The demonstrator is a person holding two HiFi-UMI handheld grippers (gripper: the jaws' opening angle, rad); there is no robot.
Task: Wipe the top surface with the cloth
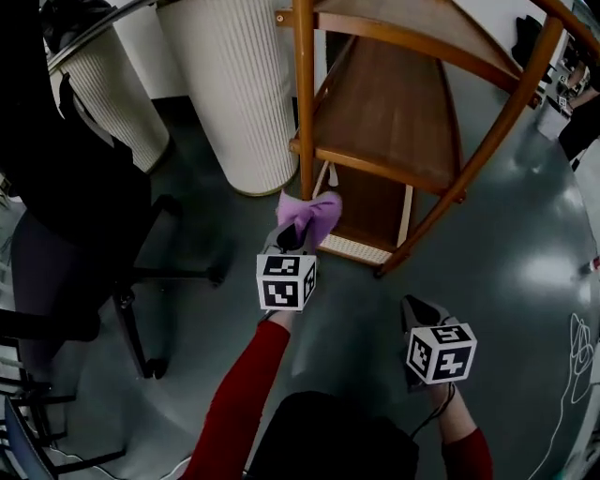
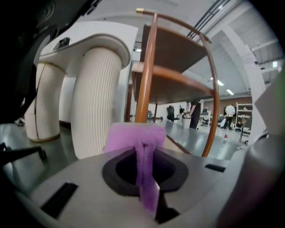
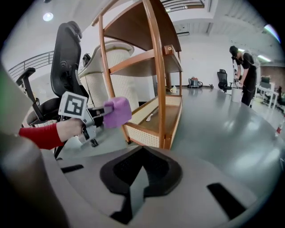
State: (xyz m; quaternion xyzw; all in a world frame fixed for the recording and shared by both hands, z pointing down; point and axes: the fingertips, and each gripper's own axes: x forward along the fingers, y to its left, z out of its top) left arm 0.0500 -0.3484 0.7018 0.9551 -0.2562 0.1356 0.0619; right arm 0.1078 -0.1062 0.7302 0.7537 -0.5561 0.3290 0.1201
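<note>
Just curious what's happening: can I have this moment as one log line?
left gripper: shut on purple cloth | cloth: near wooden shelf, off its top | right gripper: shut, empty | wiping: not yet begun

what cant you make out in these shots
- Top shelf: head view, cut off by the upper edge; both gripper views show only its underside.
- Left gripper: its jaw tips are covered by the bunched purple cloth, in every view.
- Small white item on the bottom shelf: right gripper view, too small to identify.
- Office chair: head view, too dark for detail.
</note>
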